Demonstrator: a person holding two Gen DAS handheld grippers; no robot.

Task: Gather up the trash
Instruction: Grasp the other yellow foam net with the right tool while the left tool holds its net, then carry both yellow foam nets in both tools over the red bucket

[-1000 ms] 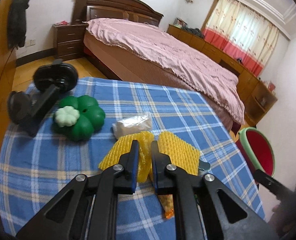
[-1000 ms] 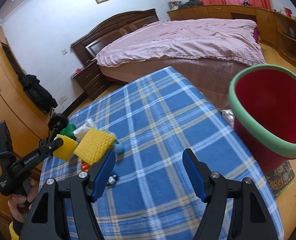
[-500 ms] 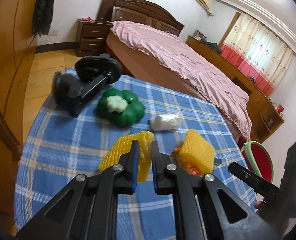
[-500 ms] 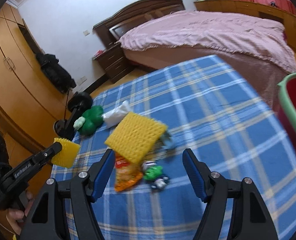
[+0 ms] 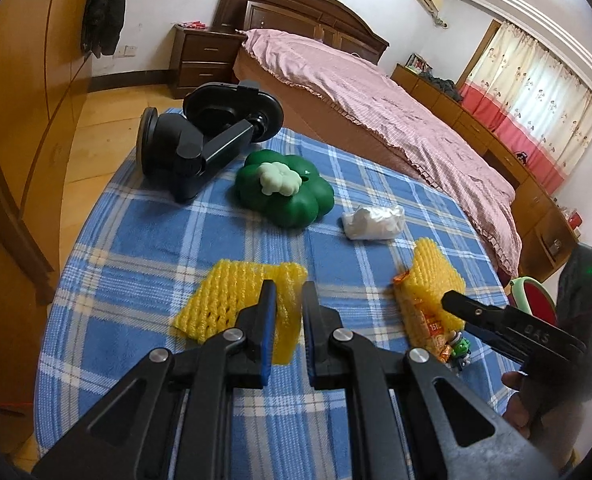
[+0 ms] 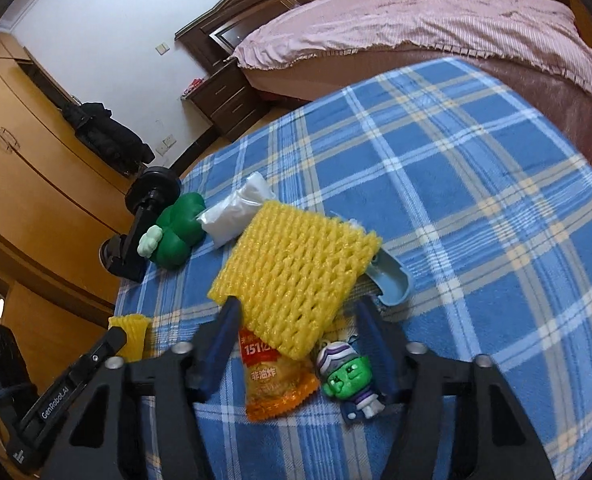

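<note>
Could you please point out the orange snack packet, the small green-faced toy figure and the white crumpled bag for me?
orange snack packet point(image 6: 273, 384): right wrist view, middle of its printed face.
green-faced toy figure point(image 6: 342, 376): right wrist view, its green face.
white crumpled bag point(image 5: 374, 222): left wrist view, centre of the bag.

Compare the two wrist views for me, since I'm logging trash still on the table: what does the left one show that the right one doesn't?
Only the left wrist view shows the red bin with a green rim beyond the table edge. Only the right wrist view shows the curved grey-blue plastic piece. Both show the yellow foam net on the table, the orange snack packet, the white crumpled plastic bag and the foam net pinched by the left gripper.
</note>
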